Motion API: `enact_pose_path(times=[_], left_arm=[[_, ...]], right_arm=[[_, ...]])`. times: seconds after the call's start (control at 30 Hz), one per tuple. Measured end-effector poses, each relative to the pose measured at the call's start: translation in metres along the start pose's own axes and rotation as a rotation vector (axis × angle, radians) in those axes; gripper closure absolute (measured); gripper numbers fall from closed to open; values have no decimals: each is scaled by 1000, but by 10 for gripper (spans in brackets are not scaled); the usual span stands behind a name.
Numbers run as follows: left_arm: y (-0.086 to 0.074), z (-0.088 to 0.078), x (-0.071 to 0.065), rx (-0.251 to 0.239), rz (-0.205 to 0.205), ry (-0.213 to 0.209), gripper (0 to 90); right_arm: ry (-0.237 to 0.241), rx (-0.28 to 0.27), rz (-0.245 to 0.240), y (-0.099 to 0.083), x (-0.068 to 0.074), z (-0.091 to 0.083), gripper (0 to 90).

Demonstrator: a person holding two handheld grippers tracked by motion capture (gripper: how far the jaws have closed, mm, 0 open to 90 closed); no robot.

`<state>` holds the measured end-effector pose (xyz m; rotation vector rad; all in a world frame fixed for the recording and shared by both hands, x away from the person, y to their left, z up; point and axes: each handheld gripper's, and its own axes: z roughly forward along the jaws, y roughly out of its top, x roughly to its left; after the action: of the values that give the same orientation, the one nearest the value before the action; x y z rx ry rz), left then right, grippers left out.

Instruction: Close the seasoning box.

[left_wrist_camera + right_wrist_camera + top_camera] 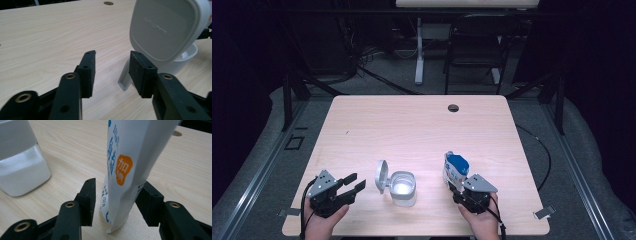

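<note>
A white plastic container (pixel 403 187) stands open at the table's near middle, its hinged lid (pixel 382 176) tipped up on the left. My left gripper (pixel 353 182) is just left of that lid, open, with nothing between its jaws. In the left gripper view the lid (pixel 162 27) rises close beside the right jaw of that gripper (pixel 112 72). A white and blue bag (pixel 455 170) with an orange mark stands upright to the right of the container. My right gripper (pixel 116 200) straddles the bag's (pixel 130 152) lower end, open, with a gap showing at the left jaw.
The light wooden table (pixel 412 125) has a round cable hole (pixel 453 108) near its far edge. A folding chair (pixel 477 45) and a desk leg stand beyond it. In the right gripper view the container (pixel 20 170) sits at the left.
</note>
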<state>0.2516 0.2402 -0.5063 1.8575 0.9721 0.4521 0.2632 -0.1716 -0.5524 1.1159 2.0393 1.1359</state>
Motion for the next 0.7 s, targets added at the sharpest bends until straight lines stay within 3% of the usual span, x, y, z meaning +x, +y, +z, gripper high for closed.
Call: enact_pose_path(times=[0.43,0.7], left_arm=[[19,3,-15,-1,59,-56,893],[27,8,-21,-9,73,-73,900]], right_arm=[[-1,-6,13,-6,4,-20,484],[-8,-7,32,-11,1,-29,479]])
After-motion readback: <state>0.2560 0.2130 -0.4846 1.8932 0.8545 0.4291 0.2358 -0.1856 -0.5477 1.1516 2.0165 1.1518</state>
